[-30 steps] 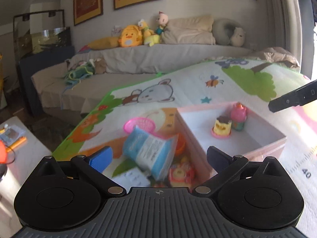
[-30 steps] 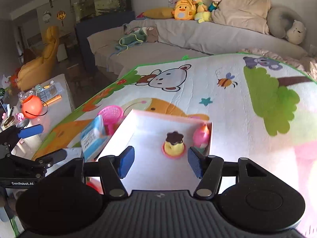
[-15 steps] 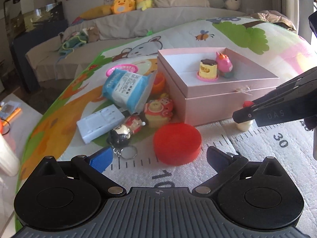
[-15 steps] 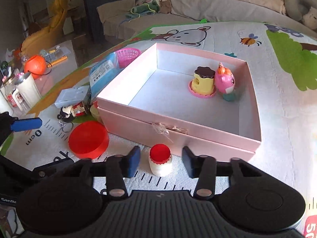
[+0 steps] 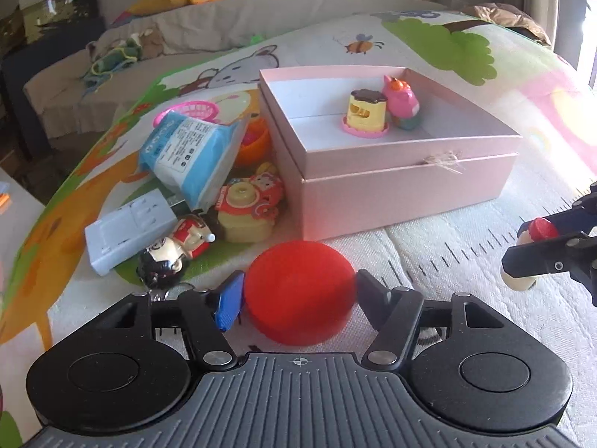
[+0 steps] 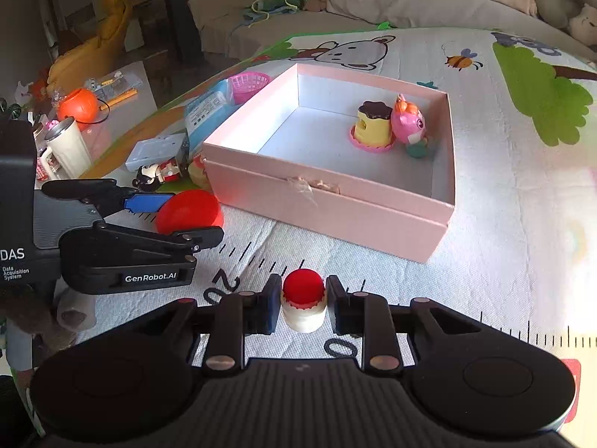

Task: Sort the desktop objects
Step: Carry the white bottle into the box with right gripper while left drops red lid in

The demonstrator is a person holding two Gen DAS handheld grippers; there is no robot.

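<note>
Toys lie scattered on the play mat (image 5: 429, 257) beside an open pink box (image 5: 406, 183), and both tongs have just dropped down onto two of them. A second ago the left tongs (image 5: 296, 293) hung high and spread wide; its jaws have just been closing, and they now sit against either side of a red disc (image 5: 300, 291) lying flat on the mat in front of the box. It looks clenched on the disc, though the far pad is blurred. The right tongs (image 6: 303, 304) came down a moment sooner and have pinched a little white bottle with a red cap (image 6: 303, 302), which stands upright on the mat near the box's front wall.

Inside the box already are a yellow pudding toy (image 6: 373, 125) and a pink creature (image 6: 408, 121), touching each other in the far corner. Left of the box a blue packet (image 5: 190, 156), a white case (image 5: 127, 233) and a small figure (image 5: 175, 250) are still heaped together.

To my eye both grabs are made, so two more pieces seem ready to lift over the box wall, with the heap left to sort.
</note>
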